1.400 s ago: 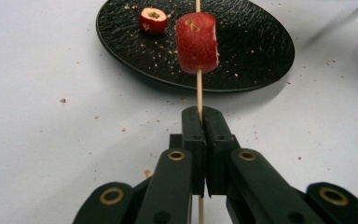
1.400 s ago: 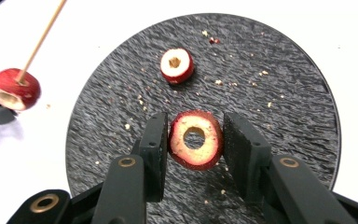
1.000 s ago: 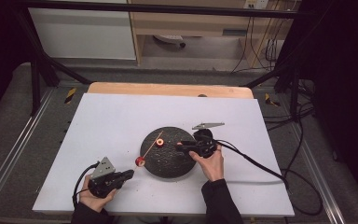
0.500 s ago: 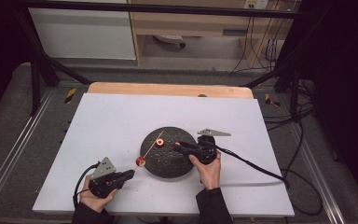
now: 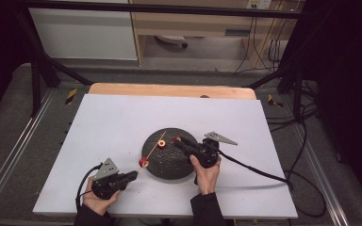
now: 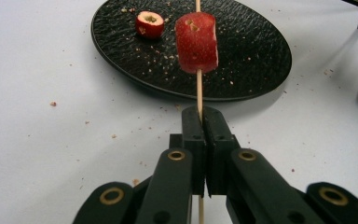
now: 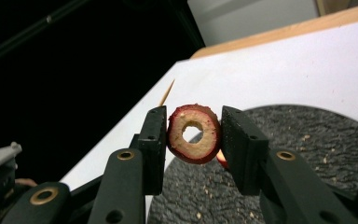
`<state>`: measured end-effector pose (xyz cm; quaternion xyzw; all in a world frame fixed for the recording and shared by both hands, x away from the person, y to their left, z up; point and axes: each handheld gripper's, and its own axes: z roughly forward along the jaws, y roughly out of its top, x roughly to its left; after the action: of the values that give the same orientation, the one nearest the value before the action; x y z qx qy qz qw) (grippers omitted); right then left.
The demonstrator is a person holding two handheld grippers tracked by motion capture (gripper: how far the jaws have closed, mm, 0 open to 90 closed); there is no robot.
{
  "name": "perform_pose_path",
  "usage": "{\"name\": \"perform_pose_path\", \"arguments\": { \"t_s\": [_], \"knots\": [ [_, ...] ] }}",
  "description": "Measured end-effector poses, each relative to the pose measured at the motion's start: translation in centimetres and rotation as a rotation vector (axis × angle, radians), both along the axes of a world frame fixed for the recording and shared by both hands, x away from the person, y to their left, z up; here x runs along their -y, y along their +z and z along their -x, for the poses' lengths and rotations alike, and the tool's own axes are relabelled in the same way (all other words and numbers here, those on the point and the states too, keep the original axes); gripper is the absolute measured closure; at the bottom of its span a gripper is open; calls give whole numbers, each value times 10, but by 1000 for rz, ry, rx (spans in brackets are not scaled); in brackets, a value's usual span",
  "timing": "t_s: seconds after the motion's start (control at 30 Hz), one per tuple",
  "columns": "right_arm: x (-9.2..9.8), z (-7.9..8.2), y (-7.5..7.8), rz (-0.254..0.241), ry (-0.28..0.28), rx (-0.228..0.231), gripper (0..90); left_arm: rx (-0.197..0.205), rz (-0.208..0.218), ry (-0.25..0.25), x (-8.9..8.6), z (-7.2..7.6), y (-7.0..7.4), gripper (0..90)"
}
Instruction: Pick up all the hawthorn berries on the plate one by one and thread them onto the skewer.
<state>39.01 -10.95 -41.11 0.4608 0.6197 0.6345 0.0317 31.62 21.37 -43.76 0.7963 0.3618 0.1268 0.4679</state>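
A thin wooden skewer point(image 5: 153, 149) slants up over a black round plate point(image 5: 170, 165). My left gripper point(image 5: 133, 175) is shut on its lower end point(image 6: 198, 88), near the table's front left. A red fruit chunk point(image 6: 196, 42) is threaded on the skewer just beyond the jaws. My right gripper point(image 5: 178, 141) is over the plate, shut on a red fruit ring point(image 7: 194, 133) with a hole through its middle. The skewer's pointed tip point(image 7: 167, 93) shows just beyond the left jaw. Another red fruit piece point(image 6: 150, 24) lies on the plate.
The plate point(image 6: 247, 51) sits mid-front on a white table top point(image 5: 122, 122) with crumbs scattered around it. A wooden strip point(image 5: 169, 89) runs along the far edge. Cables point(image 5: 259, 172) trail off to the right from my right gripper.
My right gripper has turned a little, its rear swinging toward the table's front, and the fruit ring has edged nearer the skewer's tip. The left gripper and skewer have stayed put.
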Motion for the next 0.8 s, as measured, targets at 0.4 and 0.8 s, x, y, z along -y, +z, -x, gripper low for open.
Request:
{"name": "perform_pose_path", "arguments": {
  "t_s": [0.4,0.8],
  "knots": [
    [10,-3,2,-107,-76,27,626,11,20,33,10,-1,5,882],
    [11,-12,7,-218,-157,72,626,27,32,41,20,-1,10,882]
  ]
}}
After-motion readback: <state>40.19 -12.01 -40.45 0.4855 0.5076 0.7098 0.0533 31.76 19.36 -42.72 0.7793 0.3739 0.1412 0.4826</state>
